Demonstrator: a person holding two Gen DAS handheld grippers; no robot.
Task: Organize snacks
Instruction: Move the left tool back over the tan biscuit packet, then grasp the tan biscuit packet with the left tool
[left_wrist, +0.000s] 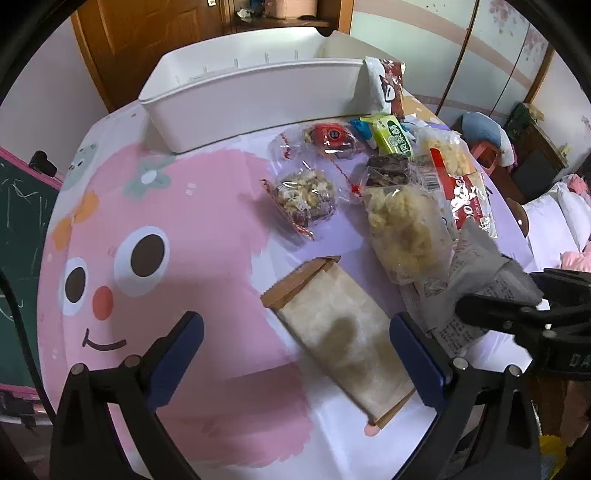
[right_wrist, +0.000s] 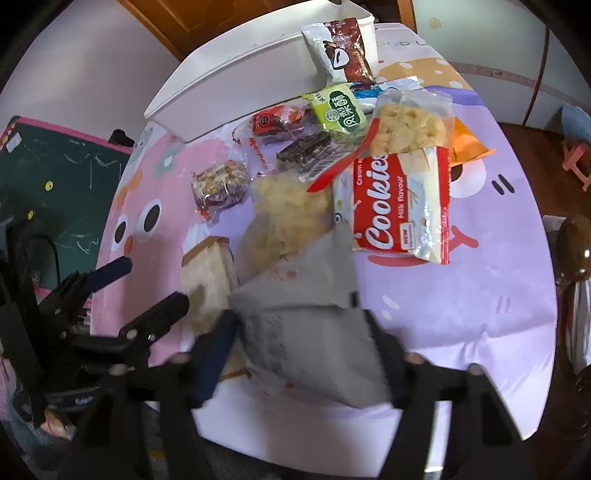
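My right gripper (right_wrist: 301, 332) is shut on a grey snack packet (right_wrist: 314, 332) and holds it just above the table; it also shows in the left wrist view (left_wrist: 480, 266). My left gripper (left_wrist: 295, 339) is open and empty over a beige paper-wrapped bar (left_wrist: 340, 332), which lies flat between its blue fingers (left_wrist: 177, 350). A white bin (left_wrist: 255, 92) stands at the far side of the table. Several snacks lie in front of it: a red cookies pack (right_wrist: 399, 199), a green packet (right_wrist: 340, 110), a clear bag of pale chips (left_wrist: 406, 236) and a nut cake (left_wrist: 306, 195).
A brown-and-white packet (right_wrist: 340, 48) leans on the bin's right end. A chalkboard (left_wrist: 18, 221) stands at the left of the table. The pink and purple cartoon tablecloth (left_wrist: 166, 221) covers the table, whose near edge is close to both grippers.
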